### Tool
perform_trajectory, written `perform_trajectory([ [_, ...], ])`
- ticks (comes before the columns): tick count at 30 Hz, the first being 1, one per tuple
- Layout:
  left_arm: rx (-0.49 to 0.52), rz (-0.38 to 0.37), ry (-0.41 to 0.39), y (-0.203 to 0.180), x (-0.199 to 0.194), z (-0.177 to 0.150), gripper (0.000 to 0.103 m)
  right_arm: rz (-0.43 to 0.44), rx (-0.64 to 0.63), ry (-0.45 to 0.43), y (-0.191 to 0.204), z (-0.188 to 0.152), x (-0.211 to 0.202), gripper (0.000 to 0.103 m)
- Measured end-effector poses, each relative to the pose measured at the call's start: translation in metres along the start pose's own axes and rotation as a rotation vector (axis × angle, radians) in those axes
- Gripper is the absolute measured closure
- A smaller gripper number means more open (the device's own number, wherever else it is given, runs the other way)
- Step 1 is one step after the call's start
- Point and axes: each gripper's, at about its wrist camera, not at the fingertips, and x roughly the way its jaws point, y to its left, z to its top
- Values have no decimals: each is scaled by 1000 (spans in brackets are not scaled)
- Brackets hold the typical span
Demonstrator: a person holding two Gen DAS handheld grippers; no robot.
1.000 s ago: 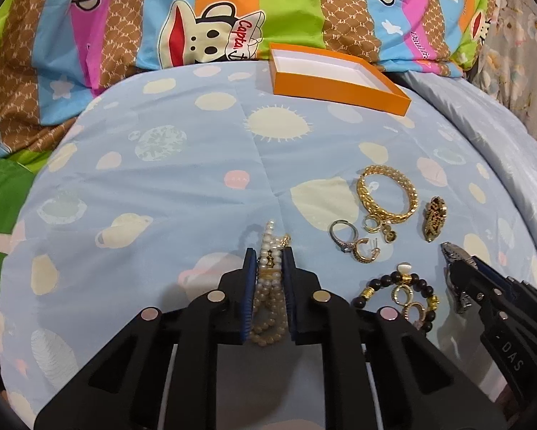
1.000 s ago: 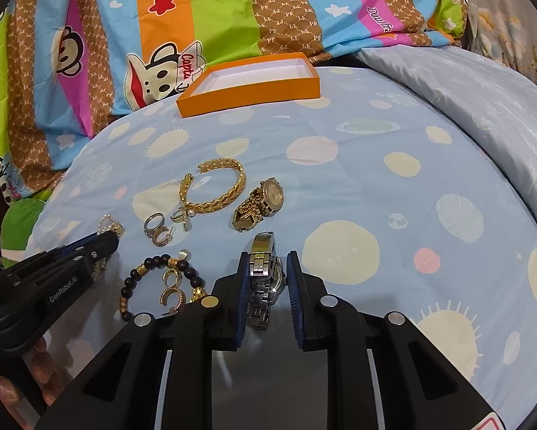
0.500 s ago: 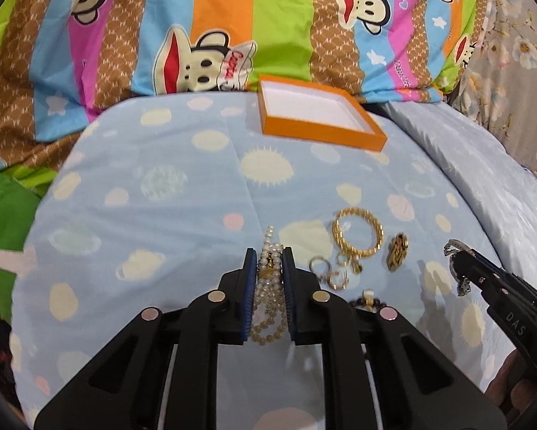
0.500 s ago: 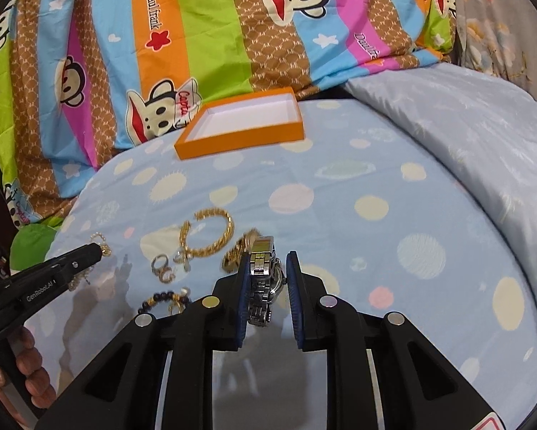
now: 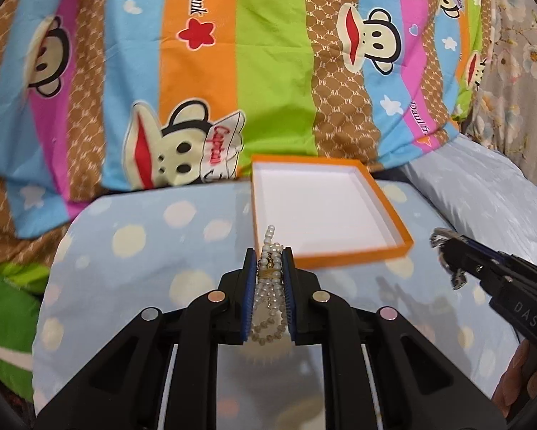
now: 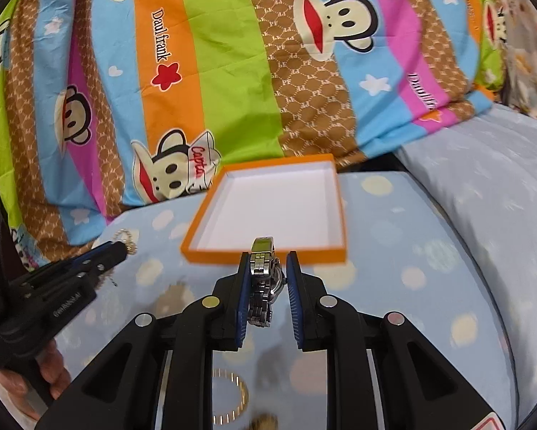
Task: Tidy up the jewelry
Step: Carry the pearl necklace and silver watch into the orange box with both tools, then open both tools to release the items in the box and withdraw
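My left gripper (image 5: 270, 256) is shut on a white pearl bracelet (image 5: 268, 286) and holds it in the air just short of the near left corner of the orange box (image 5: 354, 256), which has a white empty inside. My right gripper (image 6: 267, 259) is shut on a silver metal watch (image 6: 263, 279), held above the near edge of the same orange box (image 6: 264, 254). The right gripper shows at the right in the left wrist view (image 5: 447, 251), and the left gripper shows at the left in the right wrist view (image 6: 121, 247).
The box lies on a light blue spotted bedsheet (image 5: 143, 251). A bright striped monkey-print quilt (image 5: 268, 71) rises behind it. A gold chain bracelet (image 6: 232, 401) lies on the sheet under my right gripper. A grey-blue pillow (image 6: 501, 197) lies at the right.
Both grippers have moved forward and up from the jewelry on the sheet toward the orange box, carrying the pearl bracelet and the watch. The box is now much closer.
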Motion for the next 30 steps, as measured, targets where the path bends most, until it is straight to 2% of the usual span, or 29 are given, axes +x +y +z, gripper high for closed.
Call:
perform_trajectory([
  [3, -8, -10, -2, -6, 34, 24, 89, 2, -8, 8, -3, 23, 36, 85],
  [7, -17, -21, 25, -13, 80, 39, 89, -10, -2, 27, -12, 36, 75, 85],
  [12, -14, -37, 70, -20, 120, 41, 89, -23, 7, 70, -23, 37, 114, 85],
  [17, -9, -21, 109, -23, 151, 37, 89, -34, 0, 103, -30, 34, 139, 84],
  [20, -10, -8, 113, -24, 160, 34, 88, -39, -5, 122, -33, 29, 149, 79],
  [21, -8, 3, 108, -24, 161, 32, 88, -54, -13, 121, -33, 29, 150, 73],
  [22, 0, 30, 103, -25, 161, 31, 80, -65, -20, 114, -32, 27, 149, 68],
  [23, 3, 37, 99, -24, 161, 30, 67, -70, -22, 105, -32, 26, 146, 59],
  [24, 2, 43, 95, -23, 160, 29, 61, -70, -22, 101, -33, 26, 144, 57],
  [29, 37, 42, 93, -23, 148, 18, 60, -77, -32, 112, -34, 14, 133, 57],
  [30, 55, 51, 89, -24, 144, 13, 60, -79, -38, 111, -33, 11, 130, 60],
])
